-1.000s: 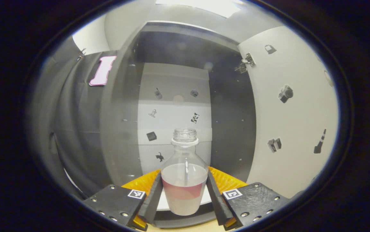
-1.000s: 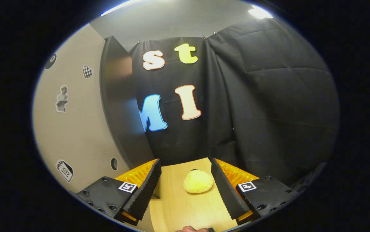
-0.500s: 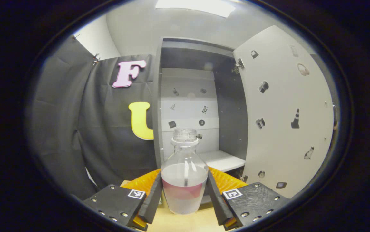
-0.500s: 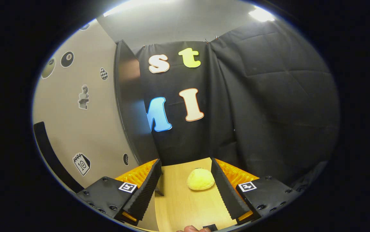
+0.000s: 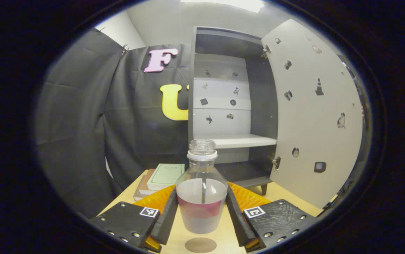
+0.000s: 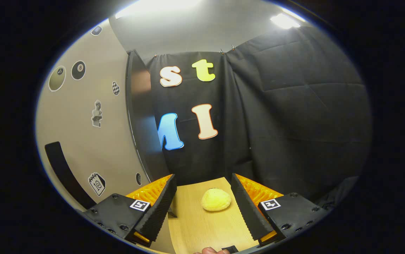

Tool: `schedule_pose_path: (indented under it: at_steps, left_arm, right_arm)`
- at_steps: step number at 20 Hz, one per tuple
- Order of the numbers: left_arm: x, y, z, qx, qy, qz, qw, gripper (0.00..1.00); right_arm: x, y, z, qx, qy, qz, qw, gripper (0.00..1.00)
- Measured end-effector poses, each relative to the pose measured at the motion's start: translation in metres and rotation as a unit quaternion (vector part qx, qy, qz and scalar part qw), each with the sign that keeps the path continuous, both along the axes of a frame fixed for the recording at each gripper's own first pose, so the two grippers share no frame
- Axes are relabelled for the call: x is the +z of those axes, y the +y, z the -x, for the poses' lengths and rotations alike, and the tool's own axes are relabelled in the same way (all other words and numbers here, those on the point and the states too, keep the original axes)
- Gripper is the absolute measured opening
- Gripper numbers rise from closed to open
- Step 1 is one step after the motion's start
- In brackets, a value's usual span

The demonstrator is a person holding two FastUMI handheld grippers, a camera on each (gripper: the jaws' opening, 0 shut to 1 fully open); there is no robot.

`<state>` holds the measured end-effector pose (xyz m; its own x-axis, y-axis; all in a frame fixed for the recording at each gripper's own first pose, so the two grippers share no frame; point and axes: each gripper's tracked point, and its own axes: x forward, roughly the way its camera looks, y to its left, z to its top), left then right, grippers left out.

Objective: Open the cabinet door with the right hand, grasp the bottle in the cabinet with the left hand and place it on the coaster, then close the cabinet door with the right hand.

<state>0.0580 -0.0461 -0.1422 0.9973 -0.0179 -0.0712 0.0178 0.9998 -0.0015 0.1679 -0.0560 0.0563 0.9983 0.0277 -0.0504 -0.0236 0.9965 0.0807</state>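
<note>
Pulled back out of the cabinet [image 5: 223, 88], left gripper [image 5: 201, 211] clamps the bottle [image 5: 201, 197] above the coaster [image 5: 200, 245] at 6 o'clock; right gripper [image 6: 203, 204] gapes wide, holding nothing.

Black cloth wall [image 6: 294, 106] hangs behind the pale wooden surface [image 6: 206, 225]; ceiling lights [image 6: 283, 20] glow above it.

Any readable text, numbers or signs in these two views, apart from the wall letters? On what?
"8": on the billiard-ball sticker on the cabinet door, right gripper view.
"10": on the calendar sticker, same door.
Unreadable: a printed line on the cover of the green book, left gripper view, too small.
No text readable on the red band of the bottle.
</note>
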Motion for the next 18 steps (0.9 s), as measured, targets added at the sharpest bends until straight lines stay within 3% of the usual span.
schedule_pose_path:
  at_steps: [3, 5, 6, 7, 10, 18]
  left_arm:
    - [-0.035, 0.004, 0.003, 0.037, -0.006, 0.016, 0.999, 0.72]
    - [-0.07, 0.005, 0.001, 0.069, 0.0, 0.014, 0.998, 0.72]
    - [-0.086, 0.005, 0.002, 0.081, 0.005, 0.008, 0.997, 0.7]
    - [-0.101, 0.002, 0.002, 0.089, 0.01, 0.001, 0.996, 0.71]
    - [-0.135, -0.01, 0.001, 0.095, 0.02, -0.002, 0.995, 0.72]
    - [-0.183, -0.011, 0.008, 0.112, 0.035, -0.008, 0.993, 0.73]
  right_arm:
    - [-0.006, -0.009, -0.012, -0.009, -0.002, 0.008, 1.0, 0.98]
    - [-0.013, -0.001, -0.018, 0.015, -0.003, -0.002, 1.0, 0.98]
    - [-0.016, 0.001, -0.021, 0.022, -0.003, -0.011, 1.0, 0.93]
    - [-0.021, -0.002, -0.023, 0.026, -0.003, -0.014, 1.0, 0.98]
    - [-0.032, -0.013, -0.028, 0.012, -0.009, 0.0, 1.0, 0.98]
    - [-0.058, -0.018, -0.038, 0.033, 0.009, 0.07, 0.997, 0.98]
